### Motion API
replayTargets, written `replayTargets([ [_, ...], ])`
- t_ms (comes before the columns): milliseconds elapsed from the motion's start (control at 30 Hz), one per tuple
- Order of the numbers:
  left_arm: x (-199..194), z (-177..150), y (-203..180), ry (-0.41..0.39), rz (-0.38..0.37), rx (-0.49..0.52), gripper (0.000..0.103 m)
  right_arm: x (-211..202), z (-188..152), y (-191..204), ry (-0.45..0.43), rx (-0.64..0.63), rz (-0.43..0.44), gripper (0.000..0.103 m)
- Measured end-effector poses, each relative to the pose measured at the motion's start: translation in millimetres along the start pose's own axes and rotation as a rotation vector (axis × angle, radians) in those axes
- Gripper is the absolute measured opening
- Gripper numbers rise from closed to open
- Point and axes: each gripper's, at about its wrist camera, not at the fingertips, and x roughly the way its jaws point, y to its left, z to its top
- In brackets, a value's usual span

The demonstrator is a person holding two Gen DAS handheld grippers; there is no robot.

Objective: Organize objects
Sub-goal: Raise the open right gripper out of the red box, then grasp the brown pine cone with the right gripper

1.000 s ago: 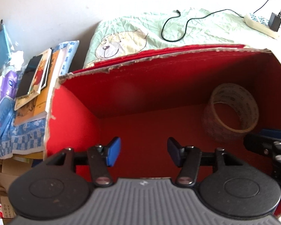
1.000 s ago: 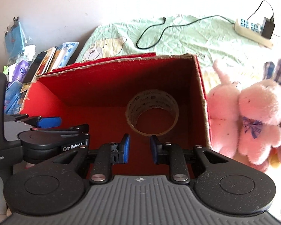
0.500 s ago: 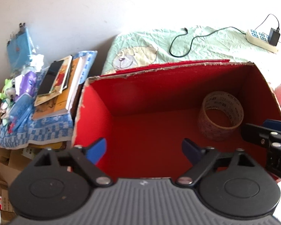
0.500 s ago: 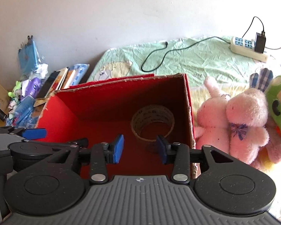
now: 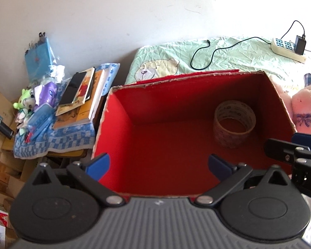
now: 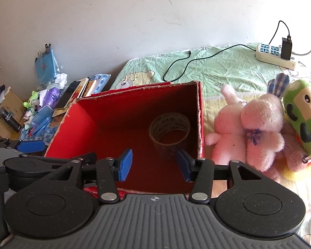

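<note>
Bedding (image 6: 234, 70) in pale green, printed with a cartoon bear, fills the far side of both my views, and on it sits the red box (image 5: 155, 145), open at the top with ragged cardboard edges. I see the roll of tape (image 5: 234, 122) inside that box, lying flat on the floor near the far right corner; there is faint print around its band but I cannot read it. Just right of the box the pink plush rabbits (image 6: 257, 132) lean together, touching a green plush toy (image 6: 302, 118). Left of the box a stack of books (image 5: 83, 103) rests on a blue checked cloth with a dark phone on top. A white power strip (image 6: 275, 58) with a black charger plugged in lies at the far edge, its cable trailing across the sheet.

My left gripper (image 5: 158, 165) hangs over the near rim of the box with its blue pads spread wide, holding nothing. My right gripper (image 6: 154, 164) is parted to a moderate gap, also empty, near the box's right front corner. No lettering on either tool is legible to me.
</note>
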Motion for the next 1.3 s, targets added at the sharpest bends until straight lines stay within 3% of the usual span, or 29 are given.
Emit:
replayTargets([
  [567, -50.1, -40.3, -22.7, -0.013, -0.018, -0.018, 0.101, -28.3, -34.1, -30.5, 0.039, 0.043, 0.090, 0.052],
  [833, -62.5, -75.4, -26.6, -0.023, -0.196, 0.015, 0.099, -13.7, -65.0, -54.2, 0.171, 0.129, 0.169, 0.051],
  [1100, -61.9, -126.0, -52.2, 0.023, -0.367, 0.090, 0.096, 4.4, -92.4, -74.3, 0.303, 0.241, 0.243, 0.051],
  [1300, -51.8, -150.9, -71.1, 0.036, -0.416, 0.134, 0.090, 11.7, -112.0, -92.1, 0.367, 0.329, 0.331, 0.051],
])
